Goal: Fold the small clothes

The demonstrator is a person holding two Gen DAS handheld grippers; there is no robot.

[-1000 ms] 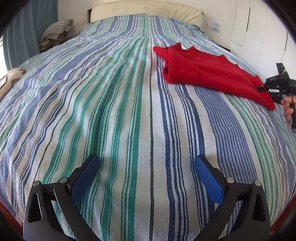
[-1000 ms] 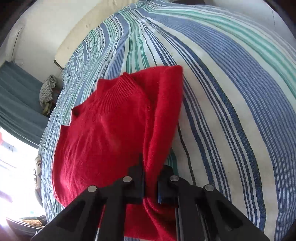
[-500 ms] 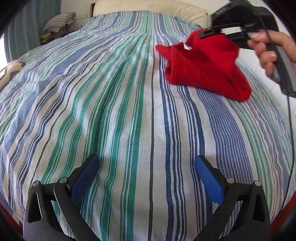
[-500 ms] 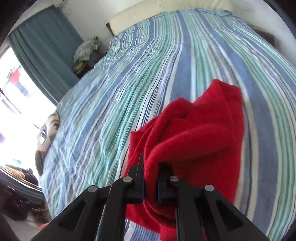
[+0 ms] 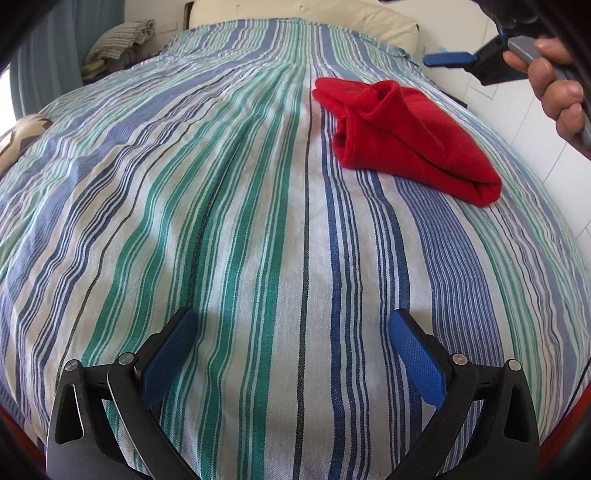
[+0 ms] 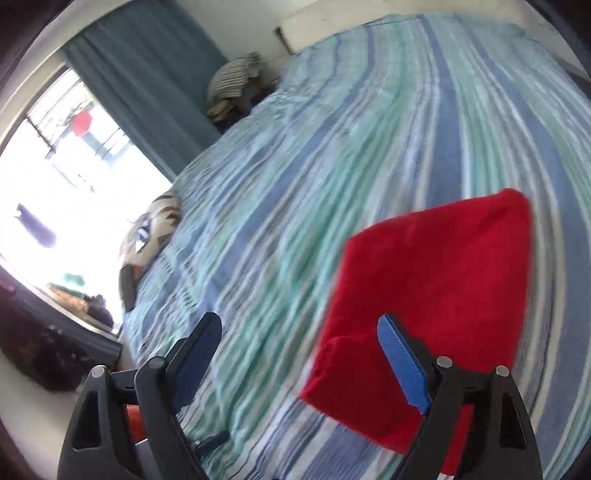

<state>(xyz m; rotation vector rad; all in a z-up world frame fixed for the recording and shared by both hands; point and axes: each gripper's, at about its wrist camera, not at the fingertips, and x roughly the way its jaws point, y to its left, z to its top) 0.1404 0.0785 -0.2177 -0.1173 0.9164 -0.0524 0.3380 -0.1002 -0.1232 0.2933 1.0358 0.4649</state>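
Right wrist view shows the right gripper [image 6: 295, 354], its blue-padded jaws having just sprung wide, with nothing pinched between them; the folded red knitted garment [image 6: 436, 295] lies on the bed below and beyond the right-hand pad, released and resting by itself. From the left wrist view, the left gripper [image 5: 291, 354] hovers low over the blue, green and white striped bedspread [image 5: 221, 221], jaws spread wide and empty, with only bare cover between the pads. The red garment [image 5: 406, 136] sits well ahead of it and off to the right, apart from both tools, a wedge-shaped bundle whose long axis slants from the centre of the bed toward the right-hand edge, rumpled end farther up the bed and fold nearer the edge. A person's hand [image 5: 557, 81] holds the right gripper [image 5: 447, 59] above the bundle's far side, so the right hand is judged much the nearer for any further tuck or smoothing, while the left would need a long reach forward and rightward. A cream headboard cushion [image 5: 295, 11] and teal curtain [image 6: 147, 74] frame the room. No brand, label or legible writing appears in either view.
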